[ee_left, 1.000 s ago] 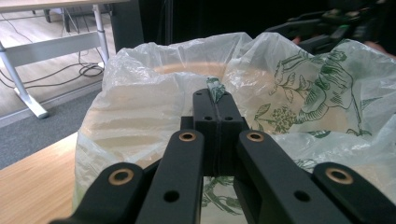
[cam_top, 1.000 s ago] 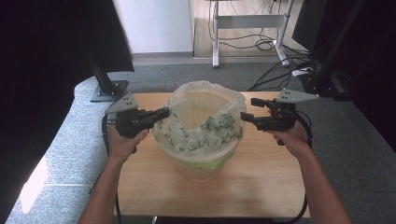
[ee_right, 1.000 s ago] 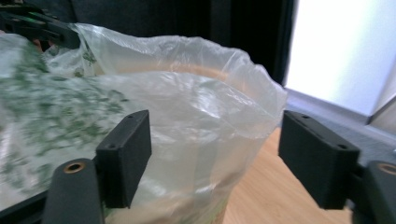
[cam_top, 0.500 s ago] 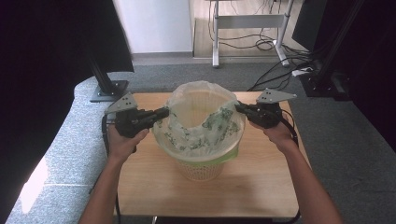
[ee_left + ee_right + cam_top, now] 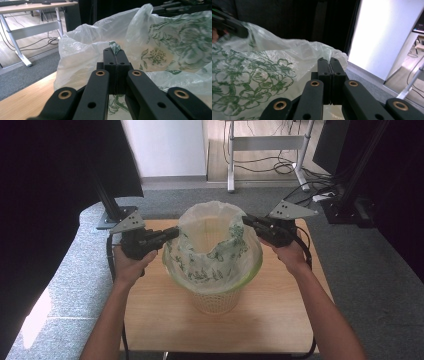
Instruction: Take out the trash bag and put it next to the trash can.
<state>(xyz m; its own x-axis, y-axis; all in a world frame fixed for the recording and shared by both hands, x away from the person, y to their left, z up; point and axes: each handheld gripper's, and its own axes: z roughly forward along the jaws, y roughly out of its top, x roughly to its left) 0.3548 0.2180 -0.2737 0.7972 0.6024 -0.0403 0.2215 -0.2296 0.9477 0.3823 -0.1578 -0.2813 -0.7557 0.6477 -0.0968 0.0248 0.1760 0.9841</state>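
High view: right tongs (image 5: 246,220) now pinched on the bag (image 5: 212,252) rim at two o'clock, jaws just closed from wide apart a second back, plastic caught between them. Left tongs (image 5: 175,232) clamped on the rim at ten o'clock, unmoved. Bag draped in the basket (image 5: 215,301) mid-tabletop (image 5: 270,320), mouth pulled open between both grips. Likely meaning: both sides secured, ready for stretching the rim over the basket edge. Black stand foot (image 5: 116,216) at eleven o'clock, desk legs (image 5: 265,142) and cables at twelve, well apart, nothing blocking.

Left gripper view: jaws together, a green-printed scrap of bag (image 5: 114,47) sticking out at the tips; bag billowing at twelve to three.

Right gripper view: jaws pressed shut on clear plastic (image 5: 312,53); printed bag wall at nine; white panel (image 5: 384,32) at two.
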